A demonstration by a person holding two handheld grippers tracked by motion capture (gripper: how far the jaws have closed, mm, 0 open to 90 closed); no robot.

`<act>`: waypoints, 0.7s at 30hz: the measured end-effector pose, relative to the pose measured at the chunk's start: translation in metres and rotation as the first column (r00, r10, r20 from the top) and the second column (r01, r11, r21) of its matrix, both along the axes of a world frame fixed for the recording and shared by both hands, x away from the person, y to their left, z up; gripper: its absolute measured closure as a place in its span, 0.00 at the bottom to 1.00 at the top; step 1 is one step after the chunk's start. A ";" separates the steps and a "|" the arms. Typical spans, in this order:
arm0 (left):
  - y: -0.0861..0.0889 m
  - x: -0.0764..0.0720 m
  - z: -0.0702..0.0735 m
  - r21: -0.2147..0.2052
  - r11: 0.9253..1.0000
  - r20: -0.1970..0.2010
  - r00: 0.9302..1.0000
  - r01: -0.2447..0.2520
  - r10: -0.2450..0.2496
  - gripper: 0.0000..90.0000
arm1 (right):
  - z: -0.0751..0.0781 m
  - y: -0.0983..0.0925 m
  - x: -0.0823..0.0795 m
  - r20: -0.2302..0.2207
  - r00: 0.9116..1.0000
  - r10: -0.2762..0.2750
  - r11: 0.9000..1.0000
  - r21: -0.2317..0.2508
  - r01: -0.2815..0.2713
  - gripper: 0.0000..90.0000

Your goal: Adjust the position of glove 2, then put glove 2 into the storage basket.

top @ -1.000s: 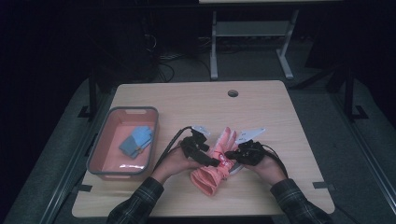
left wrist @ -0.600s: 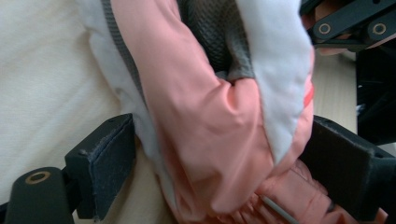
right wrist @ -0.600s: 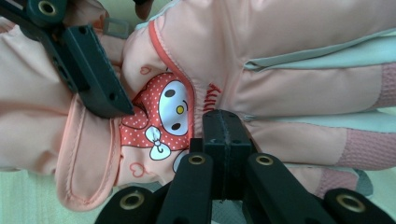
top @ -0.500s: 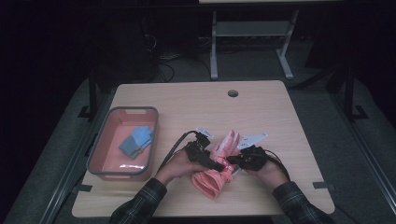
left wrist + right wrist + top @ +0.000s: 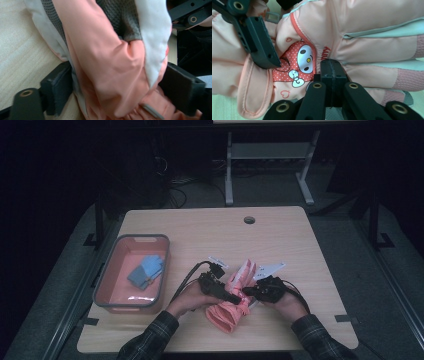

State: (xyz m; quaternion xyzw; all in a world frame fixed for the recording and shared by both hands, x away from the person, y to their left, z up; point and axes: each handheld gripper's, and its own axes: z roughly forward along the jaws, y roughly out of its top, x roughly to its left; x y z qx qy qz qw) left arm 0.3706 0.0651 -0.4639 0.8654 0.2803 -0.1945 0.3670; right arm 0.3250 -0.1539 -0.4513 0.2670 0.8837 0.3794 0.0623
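In the left gripper view the pink glove (image 5: 110, 65) runs off the top and bottom edges. At lower centre of the high view, the hands cover its middle.

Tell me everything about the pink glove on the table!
The pink glove is puffy, soft-looking fabric with pale trim, grey mesh patches and a red dotted cartoon patch wearing a bow. It lies bunched on the wooden table, fingers pointing away from the person. The left hand-held gripper has it between its jaws, which have just been closing. The right hand-held gripper is shut, tips against the glove.
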 end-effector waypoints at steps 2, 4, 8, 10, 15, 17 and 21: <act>0.000 0.000 0.000 0.005 1.000 -0.013 1.000 -0.008 0.008 0.22 | 0.000 0.001 0.000 -0.005 1.000 0.000 1.000 -0.003 0.000 1.00; 0.001 0.001 0.000 0.011 1.000 -0.025 1.000 -0.013 0.013 0.27 | 0.001 0.003 0.001 0.000 1.000 0.003 1.000 -0.009 -0.003 1.00; 0.002 0.004 0.000 0.023 0.999 -0.050 0.998 -0.028 0.030 0.40 | 0.001 0.005 0.002 0.001 1.000 0.006 1.000 -0.013 -0.006 1.00; 0.002 0.005 0.000 0.030 0.999 -0.062 0.997 -0.033 0.035 0.44 | 0.001 0.006 0.002 -0.001 1.000 0.006 1.000 -0.012 -0.006 1.00; 0.003 0.006 0.000 0.048 0.997 -0.049 0.997 -0.053 0.056 0.60 | 0.001 0.008 0.003 0.006 1.000 0.004 1.000 -0.012 -0.004 1.00; 0.004 0.006 0.001 0.055 0.997 -0.046 0.998 -0.050 0.053 0.63 | 0.001 0.008 0.003 0.002 1.000 0.003 1.000 -0.007 -0.003 1.00; 0.007 0.008 0.001 0.030 0.998 -0.072 0.995 -0.062 0.064 0.65 | 0.007 0.001 0.003 0.010 1.000 0.003 1.000 0.027 -0.003 0.95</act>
